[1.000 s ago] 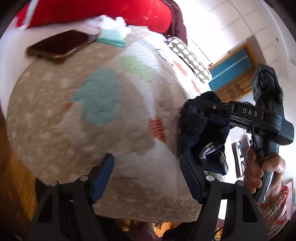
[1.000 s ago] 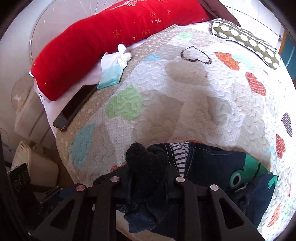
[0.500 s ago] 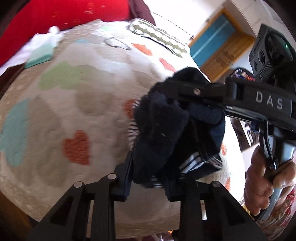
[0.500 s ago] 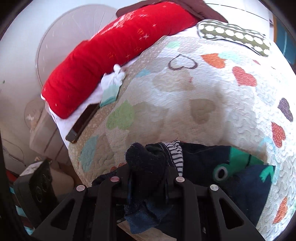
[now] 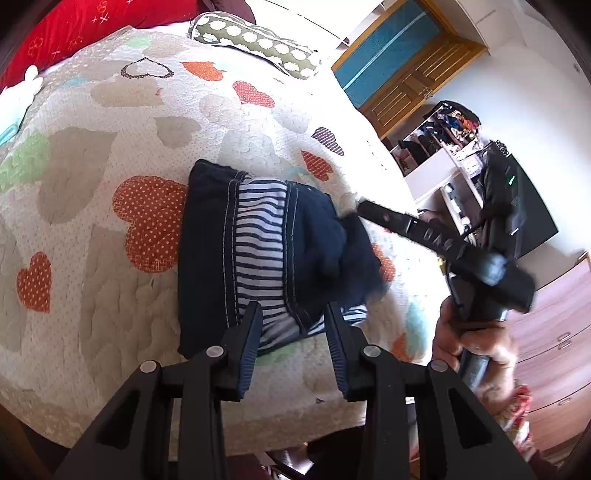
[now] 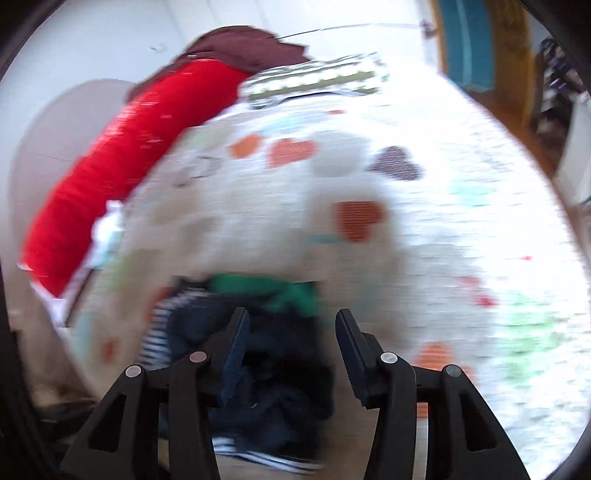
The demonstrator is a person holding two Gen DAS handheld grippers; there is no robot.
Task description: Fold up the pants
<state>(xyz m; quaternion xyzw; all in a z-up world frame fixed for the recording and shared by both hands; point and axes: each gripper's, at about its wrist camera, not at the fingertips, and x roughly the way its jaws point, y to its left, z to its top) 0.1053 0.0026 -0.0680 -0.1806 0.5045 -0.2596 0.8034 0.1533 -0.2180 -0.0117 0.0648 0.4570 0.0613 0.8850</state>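
The pants (image 5: 258,251) are a dark navy folded bundle with a striped lining, lying on the heart-patterned quilt (image 5: 110,206) near the bed's front edge. My left gripper (image 5: 293,332) hovers over their near edge. Its jaws are opening, with the cloth between them and not pinched. In the left wrist view the right gripper's finger (image 5: 391,221) reaches the bundle's right side, and a hand (image 5: 476,343) holds that tool. The right wrist view is blurred. There my right gripper (image 6: 291,332) is opening over the dark cloth (image 6: 266,376), and its right pad stands free of it.
A red bolster (image 5: 74,29) and a green dotted pillow (image 5: 255,44) lie at the head of the bed. A wooden door (image 5: 406,74), cluttered white shelves (image 5: 443,158) and a brown drawer unit (image 5: 546,332) stand to the right, beyond the bed's edge.
Half a second ago both grippers held the bunched pants in the air. Now the bundle lies flat on the quilt, both jaws stand wider, and the right gripper has swung right.
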